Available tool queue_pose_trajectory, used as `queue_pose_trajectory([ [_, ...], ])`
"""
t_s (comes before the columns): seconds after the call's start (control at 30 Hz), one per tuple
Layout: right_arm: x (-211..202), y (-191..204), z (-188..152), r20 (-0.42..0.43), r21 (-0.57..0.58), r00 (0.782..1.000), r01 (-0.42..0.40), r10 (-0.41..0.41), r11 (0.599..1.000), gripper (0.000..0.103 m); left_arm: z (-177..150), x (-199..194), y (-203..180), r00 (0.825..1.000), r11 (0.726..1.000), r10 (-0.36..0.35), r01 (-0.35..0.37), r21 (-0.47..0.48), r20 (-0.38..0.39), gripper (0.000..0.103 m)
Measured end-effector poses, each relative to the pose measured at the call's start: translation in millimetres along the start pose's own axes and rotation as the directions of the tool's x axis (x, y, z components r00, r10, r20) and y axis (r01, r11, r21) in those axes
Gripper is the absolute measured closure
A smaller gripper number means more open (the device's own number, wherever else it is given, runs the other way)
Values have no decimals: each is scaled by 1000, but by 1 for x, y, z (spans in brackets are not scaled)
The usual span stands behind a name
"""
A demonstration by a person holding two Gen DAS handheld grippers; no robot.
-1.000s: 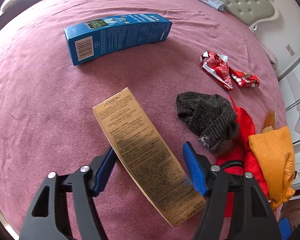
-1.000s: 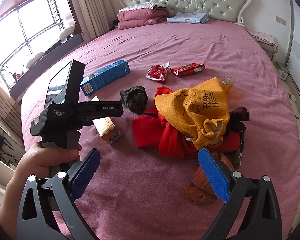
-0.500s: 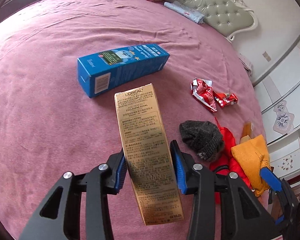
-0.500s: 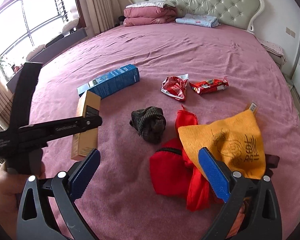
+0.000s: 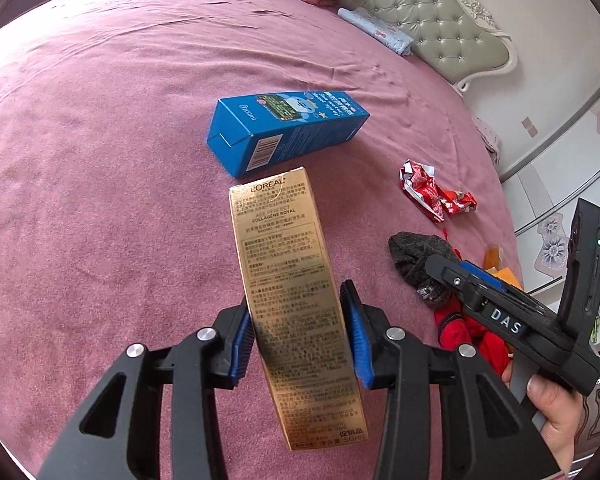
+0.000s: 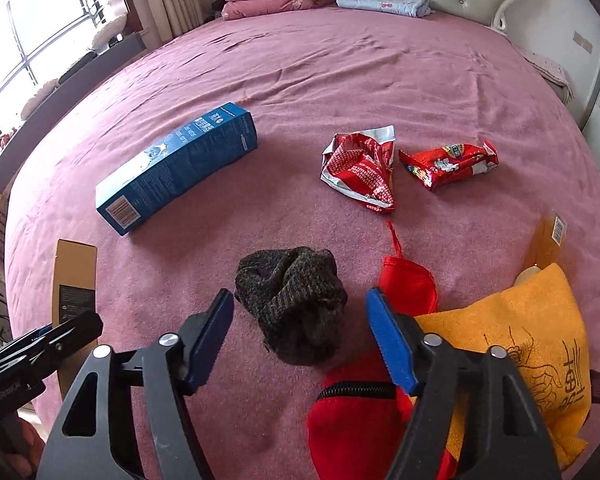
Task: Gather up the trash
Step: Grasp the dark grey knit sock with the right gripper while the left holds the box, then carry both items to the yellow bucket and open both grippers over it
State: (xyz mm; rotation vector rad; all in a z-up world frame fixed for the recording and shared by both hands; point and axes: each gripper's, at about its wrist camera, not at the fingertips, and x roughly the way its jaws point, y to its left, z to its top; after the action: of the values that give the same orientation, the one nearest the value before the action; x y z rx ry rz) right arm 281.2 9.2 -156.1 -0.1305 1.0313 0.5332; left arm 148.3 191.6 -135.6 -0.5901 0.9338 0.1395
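My left hand-held gripper [image 5: 298,334] is clamped on the gold L'Oréal box [image 5: 292,292], its blue pads pressing the box's two long sides, and the box points straight ahead of the fingers, lifted off the pink bed [image 5: 100,160]. Just past the box's far end lies the blue carton [image 5: 286,132] on its side on the bedspread. Ahead and to the right of this hand-held gripper sit two crumpled red wrappers [image 5: 436,196], one touching the other. My right hand-held gripper [image 6: 300,332] is spread wide and holds nothing; the dark knitted hat [image 6: 294,304] lies between its fingertips, and I cannot tell whether either pad touches it. Beside its right finger are a red garment [image 6: 408,288] and a yellow cloth [image 6: 516,332] heaped together. Farther ahead of it, the silver-lined red wrapper [image 6: 360,168] and the red snack packet [image 6: 450,164] lie close together, and the blue carton [image 6: 176,168] lies ahead to the left. The gold box [image 6: 74,276] appears at this view's left edge, in the left hand-held gripper.
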Motion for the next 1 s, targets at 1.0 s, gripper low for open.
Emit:
queue_pose_trajectory([
  [1.0,-214,-136,-120,292,112,954,43,-74,993,71,-101,-33,-190,960,936,-250,274,222,-128,62],
])
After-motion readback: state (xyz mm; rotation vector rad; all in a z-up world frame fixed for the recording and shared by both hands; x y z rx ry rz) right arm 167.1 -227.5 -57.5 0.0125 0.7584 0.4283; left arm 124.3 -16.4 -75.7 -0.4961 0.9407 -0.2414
